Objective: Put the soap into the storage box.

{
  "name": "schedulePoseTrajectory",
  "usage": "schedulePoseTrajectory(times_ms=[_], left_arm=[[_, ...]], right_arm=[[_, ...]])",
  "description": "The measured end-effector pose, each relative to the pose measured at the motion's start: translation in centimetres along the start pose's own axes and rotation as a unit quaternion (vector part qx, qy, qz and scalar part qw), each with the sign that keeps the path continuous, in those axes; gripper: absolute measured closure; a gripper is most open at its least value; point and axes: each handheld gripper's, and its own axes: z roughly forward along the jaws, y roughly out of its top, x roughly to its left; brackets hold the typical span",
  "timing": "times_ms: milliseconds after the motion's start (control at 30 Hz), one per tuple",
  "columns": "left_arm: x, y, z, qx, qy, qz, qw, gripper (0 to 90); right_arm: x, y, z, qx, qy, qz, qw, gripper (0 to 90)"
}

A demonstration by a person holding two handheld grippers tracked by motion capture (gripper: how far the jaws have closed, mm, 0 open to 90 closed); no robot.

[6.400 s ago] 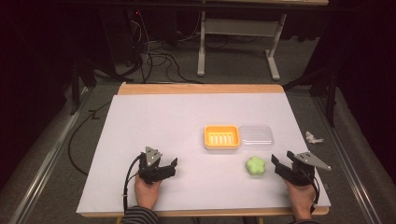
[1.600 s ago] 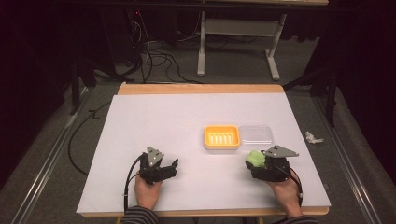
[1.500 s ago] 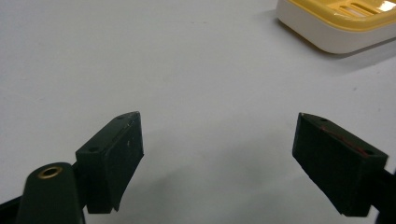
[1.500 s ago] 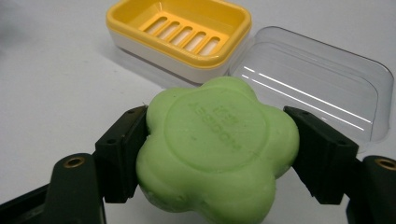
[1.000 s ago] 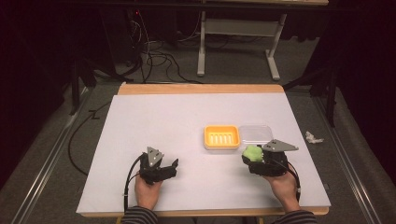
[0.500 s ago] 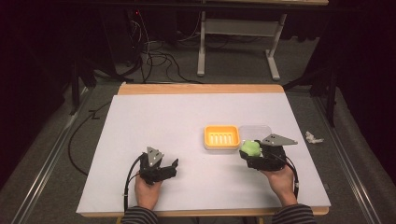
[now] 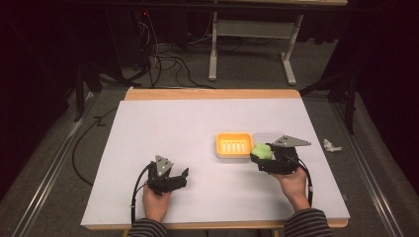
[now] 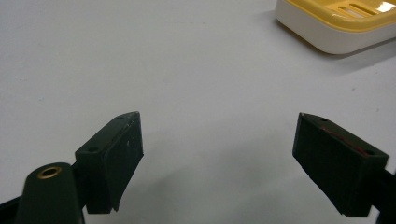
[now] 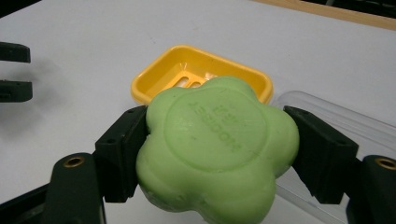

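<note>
Yellow soap dish [image 7: 233, 145] empty (ribbed); right tool [image 9: 215, 154] grips green soap [image 9: 217, 149].

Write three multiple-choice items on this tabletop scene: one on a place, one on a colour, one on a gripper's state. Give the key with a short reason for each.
1. Where does the yellow soap dish sit?
A. on the white table top, beside the clear lid
B. on the floor
C. in the left gripper

2. What colour is the flower-shaped soap?
A. pink
B. green
C. white

3. How does the left gripper stand?
A. shut on the soap
B. shut on the dish
C. open, with nothing between its jaws

Key:
1 A: the high view shows the dish on the table next to the clear lid.
2 B: the right gripper view shows it green between the pads of the right gripper.
3 C: the left gripper view shows the jaws wide apart over bare table.
</note>
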Motion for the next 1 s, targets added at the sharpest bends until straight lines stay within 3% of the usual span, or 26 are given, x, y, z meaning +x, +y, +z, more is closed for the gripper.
schedulePoseTrajectory(times_ms=[300,1000], left_arm=[[0.0,0.0,0.0,0.001,0.000,0.000,1.0000,16.8],[0.1,0.1,0.0,0.000,-0.001,-0.005,1.0000,16.8]], right_arm=[[0.0,0.7,0.9,-0.003,0.011,0.007,0.9999,26.9],[-0.1,2.2,3.4,0.017,0.009,0.005,0.9998,26.9]])
